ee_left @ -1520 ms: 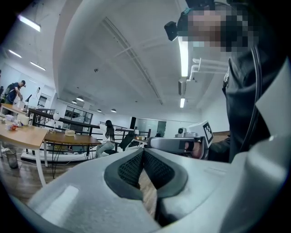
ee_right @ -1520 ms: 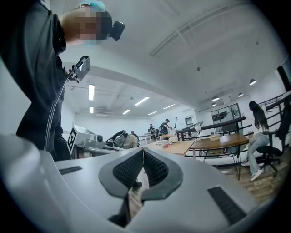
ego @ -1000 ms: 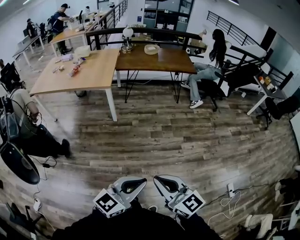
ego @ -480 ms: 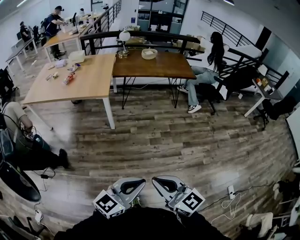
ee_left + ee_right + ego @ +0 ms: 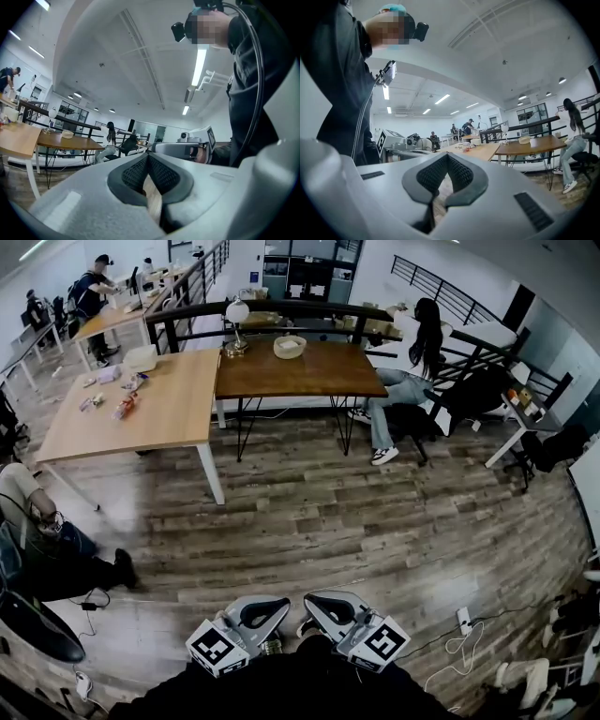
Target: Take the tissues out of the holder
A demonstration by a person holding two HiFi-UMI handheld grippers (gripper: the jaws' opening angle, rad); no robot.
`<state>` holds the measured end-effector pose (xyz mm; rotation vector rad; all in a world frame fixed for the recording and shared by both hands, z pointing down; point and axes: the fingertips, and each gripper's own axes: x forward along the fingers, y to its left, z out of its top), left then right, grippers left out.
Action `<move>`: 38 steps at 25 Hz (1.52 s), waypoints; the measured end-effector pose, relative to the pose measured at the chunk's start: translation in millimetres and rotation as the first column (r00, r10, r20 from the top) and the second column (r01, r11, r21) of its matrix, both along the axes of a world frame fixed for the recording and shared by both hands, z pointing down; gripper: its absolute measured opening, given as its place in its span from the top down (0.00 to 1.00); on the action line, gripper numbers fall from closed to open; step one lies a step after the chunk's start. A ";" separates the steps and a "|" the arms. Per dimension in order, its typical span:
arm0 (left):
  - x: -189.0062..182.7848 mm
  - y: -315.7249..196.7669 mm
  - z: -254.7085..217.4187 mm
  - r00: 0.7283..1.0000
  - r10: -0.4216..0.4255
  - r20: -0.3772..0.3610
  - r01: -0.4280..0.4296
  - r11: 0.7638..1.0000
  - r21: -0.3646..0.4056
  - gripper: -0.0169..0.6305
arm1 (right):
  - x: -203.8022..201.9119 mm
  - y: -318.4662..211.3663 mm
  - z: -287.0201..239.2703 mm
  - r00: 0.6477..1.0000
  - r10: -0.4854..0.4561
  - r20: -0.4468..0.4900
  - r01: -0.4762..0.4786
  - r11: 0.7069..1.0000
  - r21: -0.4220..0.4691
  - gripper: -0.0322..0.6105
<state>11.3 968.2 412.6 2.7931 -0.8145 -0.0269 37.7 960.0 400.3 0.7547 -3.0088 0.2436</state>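
Observation:
My left gripper (image 5: 277, 607) and right gripper (image 5: 314, 604) sit low in the head view, close to the person's dark clothing, tips turned towards each other. Both are shut with nothing between the pads. In the left gripper view the jaws (image 5: 148, 155) meet at their tips, and the right gripper (image 5: 185, 149) shows beyond them. The right gripper view shows its own closed tips (image 5: 447, 155) and the left gripper (image 5: 401, 142) past them. Far ahead, a white box (image 5: 141, 357) lies on the light wooden table (image 5: 169, 413). I cannot tell a tissue holder from here.
A dark wooden table (image 5: 309, 371) with a lamp (image 5: 235, 317) and a pale bowl (image 5: 289, 345) stands beside the light one. A person sits on a chair (image 5: 412, 371) at right, another crouches at left (image 5: 37, 531). Cables and a power strip (image 5: 463, 620) lie on the plank floor.
The tables and floor have slid towards me and leftwards in the head view as the person walks forward. Both grippers keep their place and stay shut.

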 end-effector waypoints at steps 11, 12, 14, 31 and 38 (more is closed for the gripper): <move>28.5 -94.7 2.4 0.999 -0.019 0.045 0.018 0.999 0.031 0.96 | 33.7 -98.8 7.8 1.000 -0.018 0.018 0.018 1.000 0.012 0.94; 32.3 -105.5 0.7 0.999 -0.026 0.046 0.025 0.999 0.033 0.96 | 37.8 -109.5 6.3 1.000 -0.024 0.020 0.023 1.000 0.015 0.94; 41.8 -126.6 -4.3 0.998 -0.046 0.032 0.045 0.999 0.019 0.96 | 46.7 -129.9 2.6 0.999 -0.037 0.022 0.036 0.999 0.021 0.94; 134.4 -259.0 -13.4 0.990 -0.114 0.081 0.111 0.993 0.037 0.96 | 131.3 -263.6 -7.5 0.990 -0.135 0.044 0.133 0.991 0.030 0.94; 158.0 -290.9 -11.2 0.986 -0.148 0.075 0.147 0.989 0.024 0.96 | 152.5 -295.7 -4.2 0.988 -0.149 0.049 0.148 0.989 0.032 0.94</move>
